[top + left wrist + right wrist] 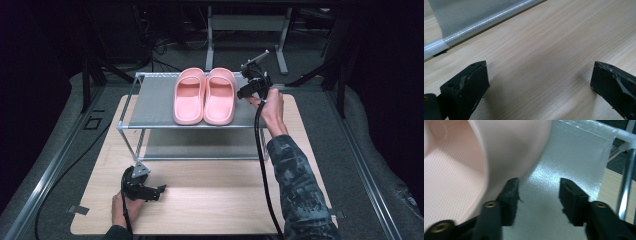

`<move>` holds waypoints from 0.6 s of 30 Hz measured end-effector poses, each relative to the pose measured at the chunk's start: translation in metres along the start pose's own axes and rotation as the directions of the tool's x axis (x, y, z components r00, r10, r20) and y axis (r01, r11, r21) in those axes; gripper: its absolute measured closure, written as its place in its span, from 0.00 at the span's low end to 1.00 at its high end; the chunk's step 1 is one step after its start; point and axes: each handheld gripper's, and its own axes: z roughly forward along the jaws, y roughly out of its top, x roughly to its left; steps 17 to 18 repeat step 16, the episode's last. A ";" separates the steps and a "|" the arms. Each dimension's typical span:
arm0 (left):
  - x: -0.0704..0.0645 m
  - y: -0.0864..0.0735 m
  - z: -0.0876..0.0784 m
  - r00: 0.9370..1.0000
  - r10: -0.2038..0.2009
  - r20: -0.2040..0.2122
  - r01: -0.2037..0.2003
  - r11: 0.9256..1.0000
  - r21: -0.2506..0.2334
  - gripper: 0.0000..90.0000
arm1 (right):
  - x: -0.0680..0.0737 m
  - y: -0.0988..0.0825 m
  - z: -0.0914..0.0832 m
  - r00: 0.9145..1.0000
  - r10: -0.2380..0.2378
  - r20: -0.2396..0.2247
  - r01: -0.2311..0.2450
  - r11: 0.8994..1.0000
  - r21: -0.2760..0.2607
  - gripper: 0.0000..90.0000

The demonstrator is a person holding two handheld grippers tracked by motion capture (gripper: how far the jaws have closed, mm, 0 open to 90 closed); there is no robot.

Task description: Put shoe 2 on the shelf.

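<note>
A pair of pink slippers (pixel 205 96) stands side by side on the grey top shelf (pixel 150 107) of a small metal-framed rack. My right gripper (pixel 248 82) hovers at the right slipper's outer side, by the shelf's far right corner. In the right gripper view its jaws (pixel 539 187) are open over the shiny shelf fabric (pixel 574 152), nothing between them, and the left jaw sits right beside the slipper's wall (pixel 506 150). My left gripper (pixel 159 191) rests low on the wooden table (pixel 215 200) in front of the rack. It is open (pixel 540 72) and empty.
The rack has a lower grey shelf (pixel 200 145) under the top one, and its front rail (pixel 486 25) lies just beyond my left gripper. A rack post (pixel 626 180) stands at the right of my right gripper. Dark floor and table legs (pixel 210 35) surround the table.
</note>
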 end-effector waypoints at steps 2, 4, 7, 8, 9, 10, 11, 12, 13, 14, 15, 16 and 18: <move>0.000 0.000 0.000 1.000 0.002 0.000 -0.002 1.000 0.001 0.02 | -0.004 -0.004 -0.008 1.000 0.002 -0.012 -0.002 1.000 -0.013 0.37; 0.000 0.000 0.000 1.000 0.001 -0.001 -0.001 1.000 0.001 0.02 | -0.009 -0.009 -0.014 1.000 0.006 -0.005 -0.006 1.000 -0.027 0.27; 0.000 0.000 0.000 1.000 0.001 -0.001 -0.001 1.000 0.001 0.02 | -0.016 -0.017 -0.023 1.000 0.010 -0.005 -0.010 0.999 -0.051 0.19; 0.000 0.000 0.000 1.000 0.001 -0.001 -0.001 1.000 0.000 0.02 | -0.020 -0.021 -0.026 1.000 0.017 -0.014 -0.018 0.998 -0.062 0.17; 0.000 0.000 0.000 1.000 0.002 0.000 -0.002 1.000 0.000 0.02 | -0.022 -0.025 -0.030 1.000 0.013 -0.007 -0.014 0.998 -0.069 0.16; 0.000 0.000 0.000 1.000 0.001 0.000 -0.001 1.000 0.000 0.02 | -0.024 -0.028 -0.033 1.000 0.012 -0.007 -0.012 0.997 -0.079 0.15; 0.000 0.000 0.000 1.000 0.002 0.000 -0.002 1.000 0.000 0.02 | -0.027 -0.033 -0.038 1.000 0.009 -0.005 -0.010 0.997 -0.082 0.13; 0.000 0.000 0.000 1.000 0.002 0.000 -0.002 1.000 0.001 0.02 | -0.029 -0.036 -0.041 1.000 0.009 -0.003 -0.009 0.996 -0.086 0.11; 0.000 0.000 0.000 1.000 0.002 0.000 -0.002 1.000 0.001 0.02 | -0.030 -0.039 -0.044 1.000 0.009 0.000 -0.009 0.996 -0.089 0.10; 0.000 0.000 0.000 1.000 0.002 0.000 -0.002 1.000 0.001 0.02 | -0.033 -0.044 -0.049 1.000 0.009 -0.009 -0.010 0.995 -0.096 0.08; 0.000 0.000 0.000 1.000 0.002 0.000 -0.002 1.000 0.001 0.02 | -0.034 -0.047 -0.051 1.000 0.009 -0.007 -0.010 0.995 -0.104 0.06; 0.000 0.000 0.000 1.000 0.002 0.000 -0.002 1.000 0.001 0.02 | -0.035 -0.051 -0.055 1.000 0.006 -0.010 -0.007 0.994 -0.111 0.05; 0.000 0.000 0.000 1.000 0.002 0.000 -0.002 1.000 0.001 0.02 | -0.035 -0.051 -0.055 1.000 0.006 -0.010 -0.007 0.994 -0.111 0.05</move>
